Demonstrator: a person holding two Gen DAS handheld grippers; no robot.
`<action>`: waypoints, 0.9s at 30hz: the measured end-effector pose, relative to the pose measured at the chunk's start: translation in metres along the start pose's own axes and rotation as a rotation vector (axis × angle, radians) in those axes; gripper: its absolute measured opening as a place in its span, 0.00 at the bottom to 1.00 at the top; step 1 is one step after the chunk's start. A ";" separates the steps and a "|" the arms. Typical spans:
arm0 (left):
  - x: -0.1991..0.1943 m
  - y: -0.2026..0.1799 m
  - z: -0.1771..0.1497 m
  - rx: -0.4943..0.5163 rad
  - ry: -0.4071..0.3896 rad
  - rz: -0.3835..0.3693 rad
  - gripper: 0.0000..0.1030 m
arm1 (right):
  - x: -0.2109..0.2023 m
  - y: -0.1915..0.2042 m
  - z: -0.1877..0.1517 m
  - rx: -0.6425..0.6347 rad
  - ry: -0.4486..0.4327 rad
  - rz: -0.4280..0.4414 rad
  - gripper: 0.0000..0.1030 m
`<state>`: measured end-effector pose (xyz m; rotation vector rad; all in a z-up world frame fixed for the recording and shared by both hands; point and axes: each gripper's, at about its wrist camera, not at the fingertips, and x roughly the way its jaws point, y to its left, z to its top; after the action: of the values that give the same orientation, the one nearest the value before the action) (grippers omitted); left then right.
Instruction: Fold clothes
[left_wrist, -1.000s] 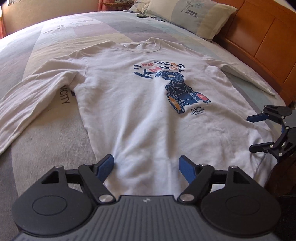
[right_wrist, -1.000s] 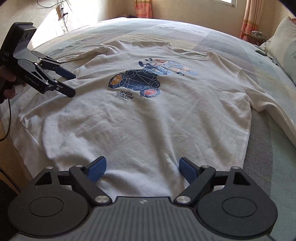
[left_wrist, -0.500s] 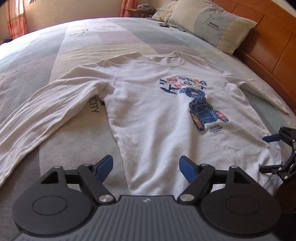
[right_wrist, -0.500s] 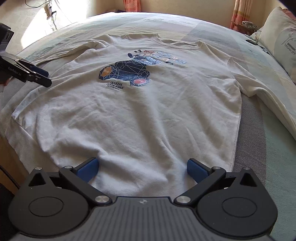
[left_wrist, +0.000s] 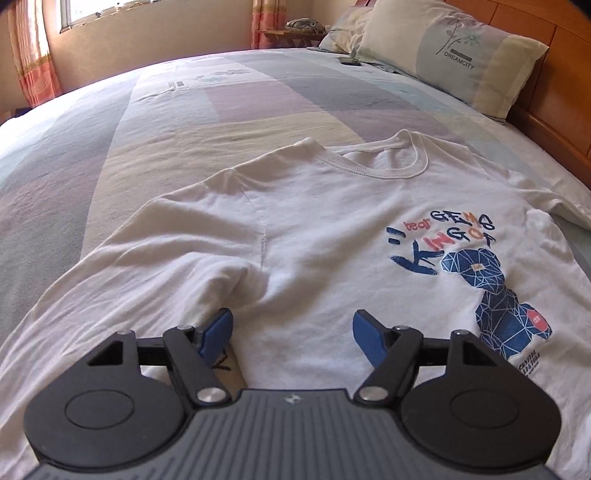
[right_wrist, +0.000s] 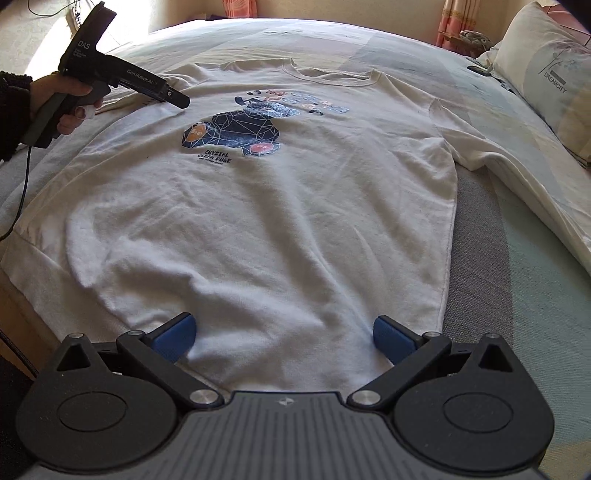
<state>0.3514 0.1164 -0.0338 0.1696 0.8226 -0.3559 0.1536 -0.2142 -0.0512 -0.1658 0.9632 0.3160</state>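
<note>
A white long-sleeved shirt (left_wrist: 314, 221) with a blue bear print (left_wrist: 491, 295) lies face up, spread flat on the bed. My left gripper (left_wrist: 291, 338) hovers low over its armpit, where the sleeve (left_wrist: 122, 280) meets the body. Its jaws are closing, with cloth lying under the gap but not pinched. In the right wrist view the shirt (right_wrist: 258, 206) stretches away from my right gripper (right_wrist: 283, 338), which stands open over the hem with nothing pressed between its pads. A hand (right_wrist: 66, 99) holds the left gripper (right_wrist: 177, 99) at the upper left.
Pillows (left_wrist: 450, 55) lean on the wooden headboard (left_wrist: 569, 74) at the far right. A small dark object (left_wrist: 350, 61) lies near them. The other sleeve (right_wrist: 517, 173) trails right. A cable (right_wrist: 22, 192) hangs by the bed's wooden edge (right_wrist: 26, 317). Striped bedding (left_wrist: 147, 147) spreads beyond the shirt.
My left gripper has travelled from the hem up along the shirt's side to the armpit, and its jaws have narrowed slightly. The right gripper has stayed over the hem, its jaws a little wider.
</note>
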 end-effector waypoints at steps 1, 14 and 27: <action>-0.011 -0.005 -0.001 0.030 -0.013 -0.017 0.69 | -0.004 -0.003 0.000 0.001 -0.001 0.002 1.00; -0.060 -0.078 -0.096 0.398 0.030 -0.153 0.78 | 0.037 0.041 0.059 -0.211 -0.158 0.239 1.00; -0.083 -0.050 -0.066 0.292 -0.062 -0.213 0.92 | -0.006 0.013 0.012 -0.220 -0.089 0.137 1.00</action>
<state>0.2356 0.1086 -0.0170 0.3424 0.7265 -0.6795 0.1554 -0.1998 -0.0396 -0.2851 0.8523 0.5514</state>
